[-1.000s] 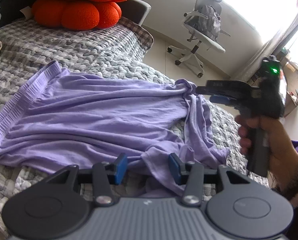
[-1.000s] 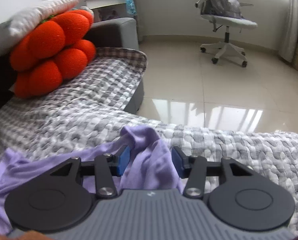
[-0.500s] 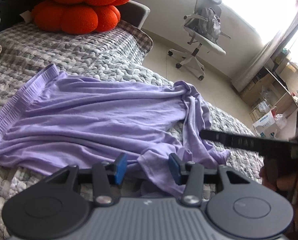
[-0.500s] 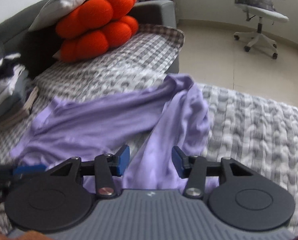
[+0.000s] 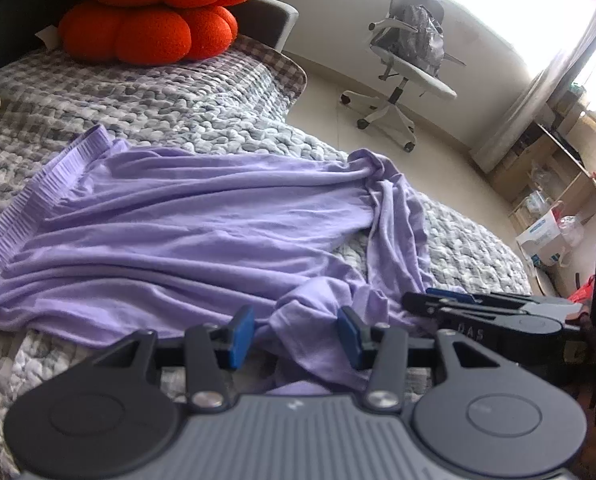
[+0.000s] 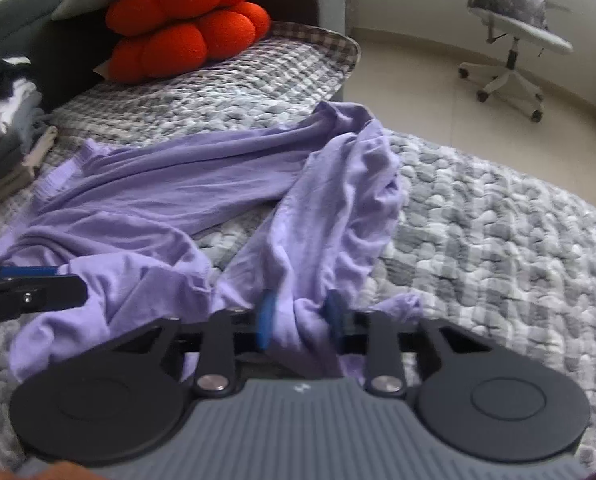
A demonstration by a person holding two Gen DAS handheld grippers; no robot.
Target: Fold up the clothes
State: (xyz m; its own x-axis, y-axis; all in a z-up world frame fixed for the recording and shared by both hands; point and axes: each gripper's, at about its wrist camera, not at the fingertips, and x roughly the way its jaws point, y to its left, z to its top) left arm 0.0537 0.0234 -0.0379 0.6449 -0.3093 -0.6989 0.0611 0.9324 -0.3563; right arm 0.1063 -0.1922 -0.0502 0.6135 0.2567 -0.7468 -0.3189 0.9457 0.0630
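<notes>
The purple garment (image 5: 201, 224) is spread crumpled across the bed (image 5: 185, 108). A fold is straddled by the left gripper (image 5: 295, 336), its fingers held apart. Bunched cloth is being closed on by the right gripper (image 6: 300, 320); 2 layers could be caught, spoiling the fold.

right tongs (image 6: 300, 316) moved from shirt's far corner to near sleeve (image 6: 298, 280), closing on it
</notes>
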